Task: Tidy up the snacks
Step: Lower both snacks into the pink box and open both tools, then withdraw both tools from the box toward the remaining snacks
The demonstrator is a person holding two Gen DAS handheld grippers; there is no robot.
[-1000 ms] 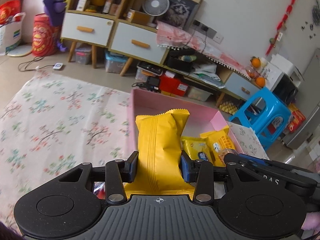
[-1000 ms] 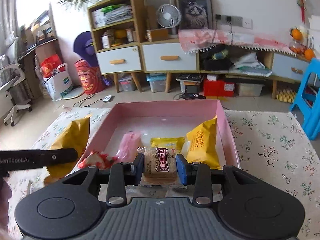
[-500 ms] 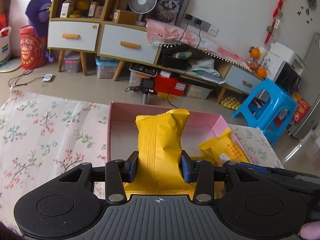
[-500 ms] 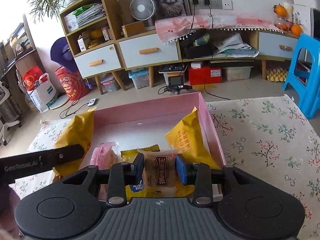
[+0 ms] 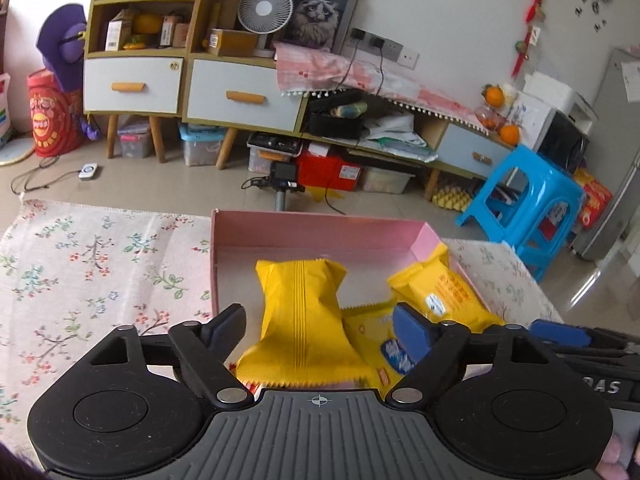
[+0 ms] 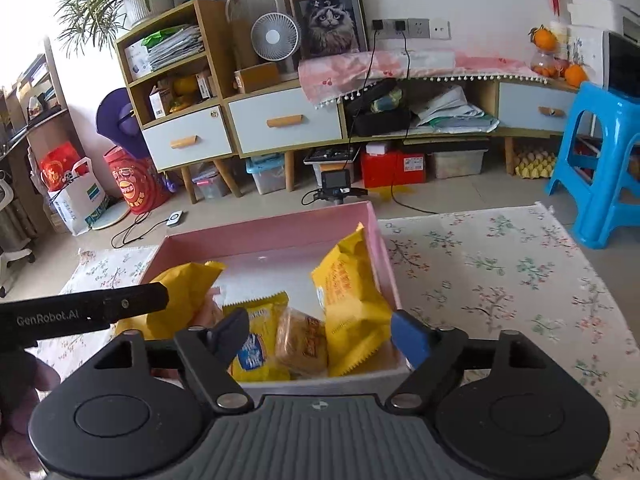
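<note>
Snacks (image 6: 280, 328) all sit inside the pink box (image 6: 384, 252) now, looks nearly done. Left gripper (image 5: 320, 326) and right gripper (image 6: 320, 330) both gape wide, holding nothing; no loose packets visible on the cloth.

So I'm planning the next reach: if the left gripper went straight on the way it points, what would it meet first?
Most likely the plain yellow snack bag, lying in the pink box between the open left gripper fingers; depth is unclear.
</note>
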